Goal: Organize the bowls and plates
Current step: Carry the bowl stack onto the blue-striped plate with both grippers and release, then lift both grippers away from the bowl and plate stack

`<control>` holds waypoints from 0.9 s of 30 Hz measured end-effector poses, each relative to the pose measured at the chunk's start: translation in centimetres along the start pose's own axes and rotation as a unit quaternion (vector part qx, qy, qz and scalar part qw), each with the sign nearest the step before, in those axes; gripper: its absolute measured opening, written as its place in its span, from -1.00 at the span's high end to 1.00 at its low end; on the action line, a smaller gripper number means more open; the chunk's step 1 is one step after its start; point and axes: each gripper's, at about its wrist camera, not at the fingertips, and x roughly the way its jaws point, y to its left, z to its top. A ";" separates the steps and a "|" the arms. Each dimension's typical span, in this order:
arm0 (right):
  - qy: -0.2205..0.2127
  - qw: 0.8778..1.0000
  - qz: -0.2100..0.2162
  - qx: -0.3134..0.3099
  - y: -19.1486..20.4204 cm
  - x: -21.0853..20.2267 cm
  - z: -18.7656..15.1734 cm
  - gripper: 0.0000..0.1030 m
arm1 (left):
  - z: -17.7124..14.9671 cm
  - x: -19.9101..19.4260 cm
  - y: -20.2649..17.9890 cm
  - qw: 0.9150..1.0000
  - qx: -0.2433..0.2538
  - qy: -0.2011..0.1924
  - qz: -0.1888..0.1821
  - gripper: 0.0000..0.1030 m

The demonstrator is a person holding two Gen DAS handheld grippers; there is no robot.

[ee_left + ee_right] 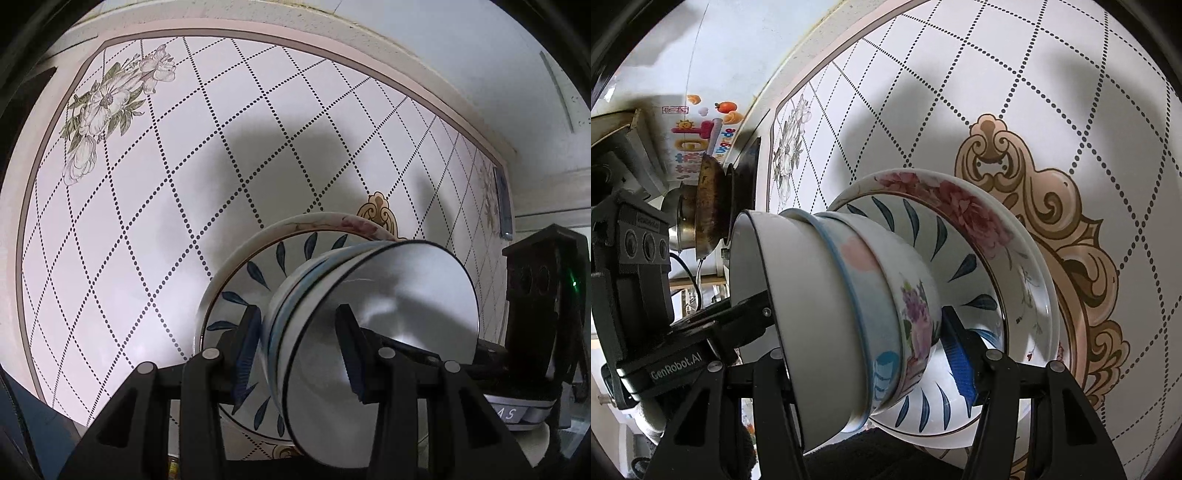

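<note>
Three nested bowls stand in a blue-leaf plate [236, 280], which lies on a larger pink-flowered plate [960, 199]. The top bowl [399, 302] is white with a black rim. Under it sit a pale blue bowl [864, 280] and a bowl with purple flowers [916, 302]. My left gripper [299, 350] is shut on the bowl stack's wall, one finger inside the top bowl and one outside. My right gripper [864, 343] clamps the opposite wall; its outer finger [956, 358] shows, and the inner one is hidden by the bowls. Whether the bowls rest on the plate is unclear.
The plates lie on a white table [147, 221] with a dotted diamond pattern, grey flower prints and a gold ornament [1052, 192]. A worn wok [709, 206] stands past the table's far edge near a wall. The other gripper's body [635, 258] is close beside the bowls.
</note>
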 end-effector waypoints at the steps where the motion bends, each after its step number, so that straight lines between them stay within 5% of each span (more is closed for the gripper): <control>1: -0.001 1.000 -0.002 0.000 0.1 0.1 0.0 -0.18 | -0.1 -0.1 0.0 1.000 0.003 -0.001 0.003 0.27; 11: -0.044 0.998 -0.031 0.018 0.9 -2.2 -1.2 -0.18 | -2.0 -2.1 -0.3 0.997 0.038 -0.041 0.060 0.23; 15: -0.089 0.993 -0.082 -0.002 2.5 -5.2 -2.8 -0.18 | -3.2 -3.8 -0.1 0.994 0.048 -0.068 0.076 0.22; 17: -0.113 0.986 -0.119 -0.011 3.6 -6.8 -4.0 -0.36 | -3.8 -4.9 -0.2 0.992 0.056 -0.083 0.082 0.20; 20: -0.148 0.975 -0.163 -0.020 5.0 -8.8 -5.8 -0.81 | -4.9 -6.9 -0.7 0.987 0.074 -0.110 0.092 -0.24; 22: -0.174 0.966 -0.191 -0.020 6.2 -10.1 -7.5 -0.81 | -5.7 -8.4 -0.9 0.983 0.087 -0.134 0.094 -0.60; 27: -0.231 0.945 -0.232 -0.027 9.3 -12.7 -11.7 -0.84 | -8.2 -12.2 -1.6 0.972 0.114 -0.183 0.095 -0.87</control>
